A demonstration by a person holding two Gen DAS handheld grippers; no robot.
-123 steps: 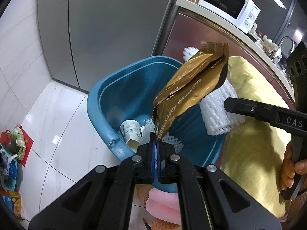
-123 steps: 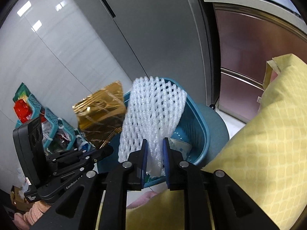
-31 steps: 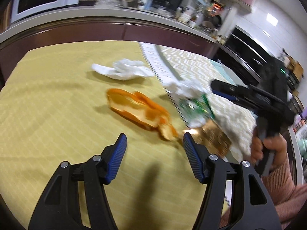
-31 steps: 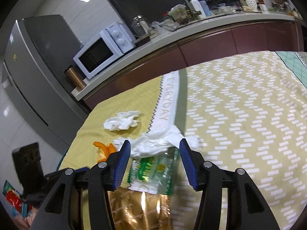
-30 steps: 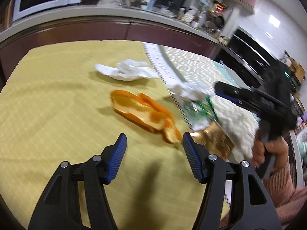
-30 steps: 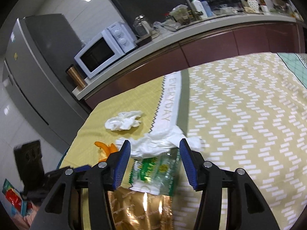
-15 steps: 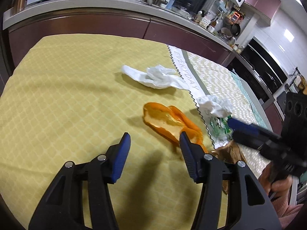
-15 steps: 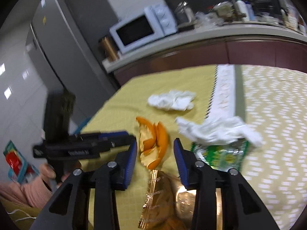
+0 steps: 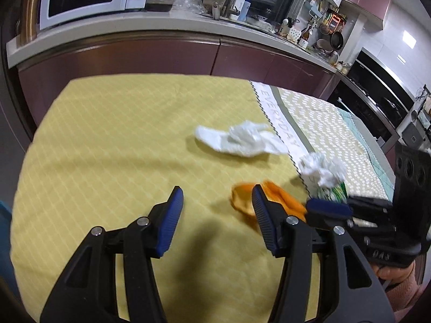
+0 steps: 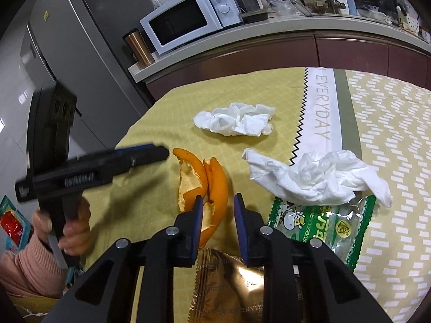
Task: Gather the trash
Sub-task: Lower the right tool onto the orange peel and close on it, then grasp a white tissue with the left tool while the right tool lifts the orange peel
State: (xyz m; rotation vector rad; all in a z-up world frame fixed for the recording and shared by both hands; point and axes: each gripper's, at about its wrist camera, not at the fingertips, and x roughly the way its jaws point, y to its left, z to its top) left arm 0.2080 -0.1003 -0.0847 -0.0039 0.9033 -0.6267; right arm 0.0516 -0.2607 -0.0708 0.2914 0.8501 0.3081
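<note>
Curled orange peel (image 10: 212,183) lies on the yellow tablecloth (image 10: 167,113). My right gripper (image 10: 218,202) hangs just over its near end, jaws closing, with a strip of peel between the pads and a small gap still showing. A gold packet (image 10: 226,282) lies under this gripper. To the right a crumpled white tissue (image 10: 317,180) rests on a green wrapper (image 10: 323,223); another tissue (image 10: 237,121) lies farther back. My left gripper (image 9: 216,196) is open and empty over bare cloth, with the peel (image 9: 282,199) partly behind its right finger and the far tissue (image 9: 242,140) ahead.
A kitchen counter (image 10: 269,24) with a microwave (image 10: 188,18) and a copper tumbler (image 10: 138,45) runs behind the table. A grey fridge (image 10: 67,40) stands at the left. A hand in a pink sleeve (image 10: 40,258) holds the left gripper (image 10: 159,154) near the table's left edge.
My right gripper has swung left from over the green wrapper to the orange peel, and its jaws have narrowed. My left gripper has shifted left, so the peel now sits by its right finger.
</note>
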